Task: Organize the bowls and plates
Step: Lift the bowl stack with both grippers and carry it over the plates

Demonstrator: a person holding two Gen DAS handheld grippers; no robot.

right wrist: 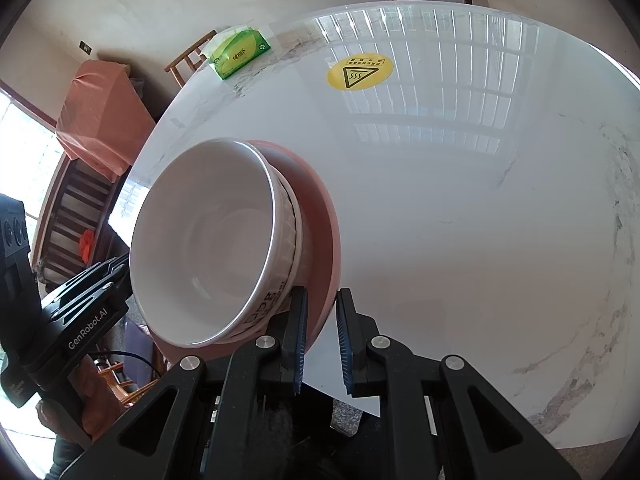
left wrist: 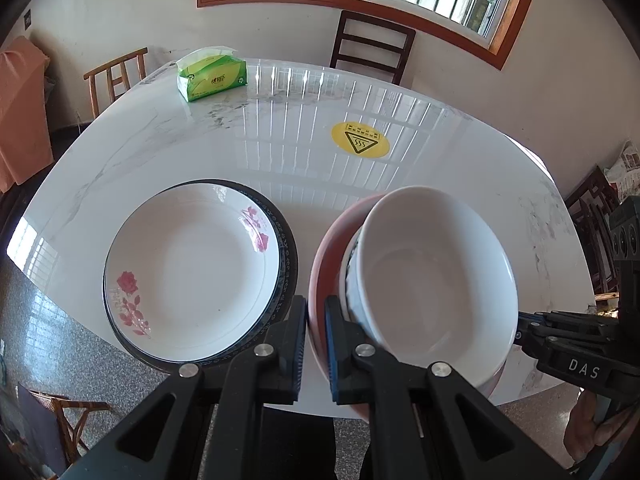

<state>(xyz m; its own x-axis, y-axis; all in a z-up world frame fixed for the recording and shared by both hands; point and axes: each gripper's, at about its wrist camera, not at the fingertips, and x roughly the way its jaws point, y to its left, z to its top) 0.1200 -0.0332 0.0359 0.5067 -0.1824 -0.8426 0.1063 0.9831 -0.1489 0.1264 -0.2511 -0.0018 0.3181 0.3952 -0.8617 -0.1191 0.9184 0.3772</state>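
A stack of nested bowls hangs between my two grippers over the table's near edge. The outer one is a wide pink bowl (left wrist: pixel 320 264) (right wrist: pixel 324 216). Inside it sits a patterned white bowl (left wrist: pixel 350 276) (right wrist: pixel 294 220), and a plain white bowl (left wrist: pixel 432 272) (right wrist: pixel 208 232) sits on top. My left gripper (left wrist: pixel 315 304) is shut on the pink rim at the stack's left side. My right gripper (right wrist: pixel 321 292) is shut on the pink rim at the opposite side. Left of the stack, a rose-printed white plate (left wrist: pixel 192 268) lies on a dark-rimmed plate (left wrist: pixel 290 256).
The white marble table (left wrist: pixel 280 140) (right wrist: pixel 480 200) carries a green tissue box (left wrist: pixel 212 76) (right wrist: pixel 240 54) at the far left and a yellow warning sticker (left wrist: pixel 360 139) (right wrist: pixel 360 73). Wooden chairs (left wrist: pixel 372 46) (left wrist: pixel 116 76) stand behind it. A hand (left wrist: pixel 592 428) holds the right gripper's handle.
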